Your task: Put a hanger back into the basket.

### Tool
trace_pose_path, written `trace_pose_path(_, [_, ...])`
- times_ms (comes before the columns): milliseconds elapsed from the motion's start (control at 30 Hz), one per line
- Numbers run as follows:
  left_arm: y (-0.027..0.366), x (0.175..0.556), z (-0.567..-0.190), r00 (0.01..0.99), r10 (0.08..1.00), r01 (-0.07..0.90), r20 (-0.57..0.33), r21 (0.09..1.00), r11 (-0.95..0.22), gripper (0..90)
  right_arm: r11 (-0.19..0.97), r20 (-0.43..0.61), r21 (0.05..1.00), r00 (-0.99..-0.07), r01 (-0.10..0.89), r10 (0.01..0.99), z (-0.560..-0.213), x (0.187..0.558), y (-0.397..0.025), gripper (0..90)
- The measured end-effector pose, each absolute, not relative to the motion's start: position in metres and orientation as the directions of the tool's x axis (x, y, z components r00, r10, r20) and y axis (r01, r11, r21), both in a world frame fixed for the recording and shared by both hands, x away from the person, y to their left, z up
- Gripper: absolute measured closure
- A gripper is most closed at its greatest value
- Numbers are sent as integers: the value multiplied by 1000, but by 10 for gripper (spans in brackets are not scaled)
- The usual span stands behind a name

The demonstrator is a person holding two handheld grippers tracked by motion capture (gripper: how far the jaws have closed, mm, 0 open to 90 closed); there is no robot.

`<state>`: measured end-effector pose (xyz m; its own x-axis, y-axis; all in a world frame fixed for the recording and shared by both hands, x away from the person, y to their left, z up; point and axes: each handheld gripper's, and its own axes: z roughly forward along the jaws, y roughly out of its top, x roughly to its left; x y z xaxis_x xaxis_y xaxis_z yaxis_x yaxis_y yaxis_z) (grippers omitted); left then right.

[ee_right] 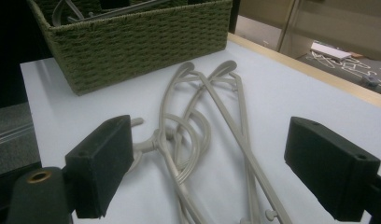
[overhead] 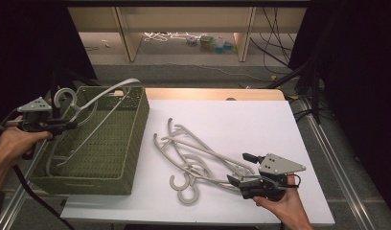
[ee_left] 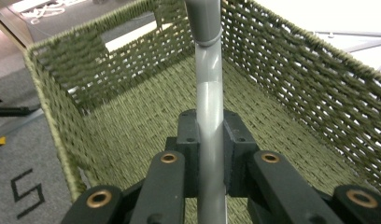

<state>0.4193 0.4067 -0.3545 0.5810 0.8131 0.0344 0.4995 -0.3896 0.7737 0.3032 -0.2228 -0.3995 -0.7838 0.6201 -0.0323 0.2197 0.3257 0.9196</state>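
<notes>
Bench: a white top (overhead: pixel 241 120) with a pale wooden strip (overhead: pixel 212 94) along its far edge and a metal rail (overhead: pixel 327 143) down its right side.
Floor: grey carpet (overhead: pixel 184 72) lay beyond the bench, crossed by a thin light cable (overhead: pixel 222 71); in the left gripper view a patch of it (ee_left: pixel 25 186) bore a dark marking.
Furniture: a light wooden shelf unit (overhead: pixel 184 24) stood at the back, its uprights resting on the floor.
Clutter: white cords (overhead: pixel 165 36) and small coloured items (overhead: pixel 215 44) lay under that unit.
Sides: black drapes (overhead: pixel 366 72) hung left and right, with dark cables (overhead: pixel 280 48) trailing down at the right.
Light: even and soft, brightest on the bench top.
</notes>
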Motion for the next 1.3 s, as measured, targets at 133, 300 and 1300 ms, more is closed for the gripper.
trace_pose_path(133, [408, 420, -360, 581, 813, 510, 26, 767, -390, 796, 329, -32, 918, -786, 221, 617, -400, 304, -223, 164])
trace_pose_path(300, [406, 424, -365, 608, 792, 535, 44, 715, -450, 796, 324, -35, 921, -783, 215, 621, -400, 303, -223, 163])
trace_pose_path(1300, [403, 445, -406, 373, 928, 720, -11, 634, -282, 732, 325, -24, 918, -786, 227, 617, -399, 302, -224, 165])
